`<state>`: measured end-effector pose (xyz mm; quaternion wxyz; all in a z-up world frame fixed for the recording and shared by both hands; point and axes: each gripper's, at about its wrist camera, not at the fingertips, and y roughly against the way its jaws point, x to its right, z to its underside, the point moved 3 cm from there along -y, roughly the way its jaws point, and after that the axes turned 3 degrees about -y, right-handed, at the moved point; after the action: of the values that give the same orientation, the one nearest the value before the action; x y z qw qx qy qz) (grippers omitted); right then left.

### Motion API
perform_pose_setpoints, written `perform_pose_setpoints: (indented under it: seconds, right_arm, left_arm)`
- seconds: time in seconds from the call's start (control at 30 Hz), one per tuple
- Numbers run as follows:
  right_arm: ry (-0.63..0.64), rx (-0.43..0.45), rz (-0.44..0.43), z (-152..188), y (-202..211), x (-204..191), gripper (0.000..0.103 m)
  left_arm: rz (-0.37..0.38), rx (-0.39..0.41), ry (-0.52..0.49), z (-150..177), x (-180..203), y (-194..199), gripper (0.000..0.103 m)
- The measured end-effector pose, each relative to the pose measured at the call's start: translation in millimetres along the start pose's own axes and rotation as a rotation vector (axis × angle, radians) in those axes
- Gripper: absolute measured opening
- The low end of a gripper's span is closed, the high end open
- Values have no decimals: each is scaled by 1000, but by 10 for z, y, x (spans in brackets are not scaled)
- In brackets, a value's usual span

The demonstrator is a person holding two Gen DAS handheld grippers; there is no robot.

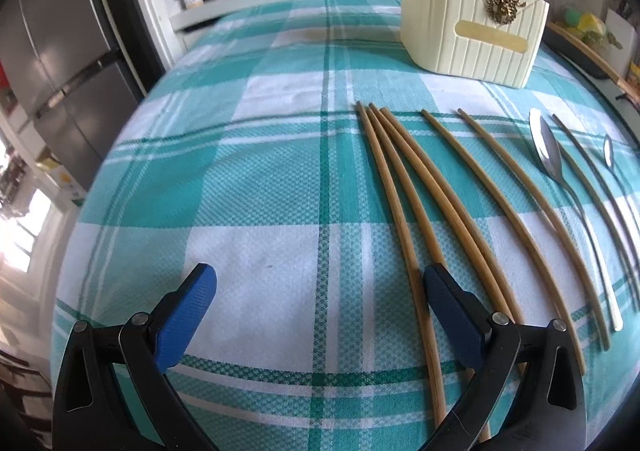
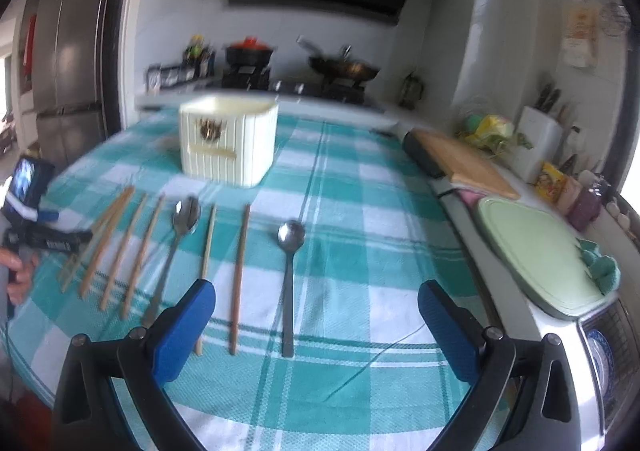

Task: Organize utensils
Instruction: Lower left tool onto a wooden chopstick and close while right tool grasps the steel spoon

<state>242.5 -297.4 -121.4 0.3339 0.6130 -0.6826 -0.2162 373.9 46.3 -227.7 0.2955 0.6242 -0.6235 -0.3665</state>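
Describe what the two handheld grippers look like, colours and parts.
Both match: the left gripper and right gripper each have two blue, cross-hatch textured finger pads on black angular linkage arms with silver pivot pins and teardrop cutouts. In the right wrist view, the left gripper's black body carries a small screen and blue accents.

tablecloth (image 1: 256, 179): woven cloth, matt, a fine waffle-like texture in teal and white check
chopsticks (image 1: 404, 187): pale wood or bamboo, smooth, dull sheen
spoon (image 2: 291, 247): polished metal, glossy, bowl mirror-bright
utensil holder (image 1: 472, 27): cream plastic by its look, ribbed walls, satin finish, with a brassy metal ornament on the front
left gripper (image 1: 320, 287): fingers of matt black plastic, pads (image 1: 188, 315) blue and finely textured like rubber
cutting board (image 2: 464, 163): light wood, matt, far right
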Motion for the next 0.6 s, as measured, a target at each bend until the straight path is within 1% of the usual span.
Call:
perform_pose_setpoints:
  seconds: [0.1, 0.2, 0.27, 0.33, 0.4, 0.43, 0.5, 0.53, 0.6]
  right_arm:
    - [-9, -64, -30, 22, -250, 86, 103]
    - [-38, -156, -68, 40, -625, 179, 103]
    - [-47, -194, -85, 39, -841, 181, 102]
    - [-46, -229, -112, 25, -1062, 136, 100]
    - [-36, -263, -142, 5, -1255, 40, 95]
    - [-26, -284, -154, -3, -1368, -18, 94]
    - [-5, -314, -156, -12, -1535, -110, 91]
    - [7, -324, -148, -16, -1616, -155, 91]
    - [-9, -296, -153, -81, -1688, -188, 91]
  left_arm:
    - [67, -53, -4, -15, -47, -40, 103]
    - [84, -92, -51, -50, -20, -57, 103]
    - [90, -114, -60, -94, -15, -86, 103]
    - [103, -129, -70, -158, 2, -121, 100]
    - [121, -134, -74, -245, 12, -159, 92]
    - [122, -138, -73, -301, 12, -182, 90]
    - [131, -144, -59, -419, 13, -227, 79]
    - [134, -146, -51, -467, 9, -245, 77]
    - [145, -150, -32, -568, 14, -298, 66]
